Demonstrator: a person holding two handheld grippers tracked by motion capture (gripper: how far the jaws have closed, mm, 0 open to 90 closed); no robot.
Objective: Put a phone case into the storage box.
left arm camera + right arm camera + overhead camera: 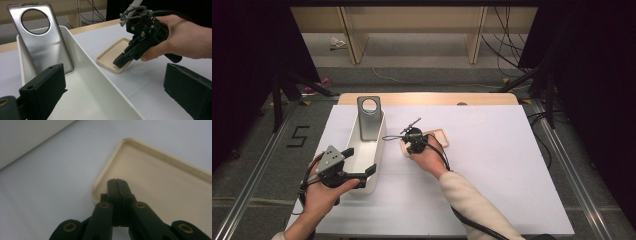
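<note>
Setting: white table sheet (492, 170) over a wooden top, dark curtains at both sides, grey floor and pale wooden frame legs beyond; every place below is given relative to the white bin.
Landmark: white bin (368, 150), a long open trough lying lengthwise away from the person, at the left of the sheet.
Left gripper: left gripper (358, 169) hangs over the bin's near end, jaws spread wide with nothing between them; in the left gripper view they frame the bin's inside.
Right gripper: right gripper (408, 148) sits just right of the bin's middle, tilted down, jaws pressed together. In the right gripper view the closed tips (118, 185) rest on or just inside the near corner of the cream case; whether they pinch its rim I cannot tell.
Cream case: cream phone case (115, 55) lies flat and hollow side up on the sheet, just right of the bin and apart from its wall.
Silver case: silver phone case (369, 119) with a round camera hole stands tilted against the bin's far end, inside it.
Progress: judging by one case already in the bin, the sorting looks about half done; the cream case is not yet lifted.
Left to do: get a firm hold on the cream case, carry it over the bin's right wall, set it inside.
In the way: the bin's wall must be cleared; the left gripper over the near end crowds that part, so the free middle looks the best landing place.
Farther off: cables (507, 45) on the floor past the table.
</note>
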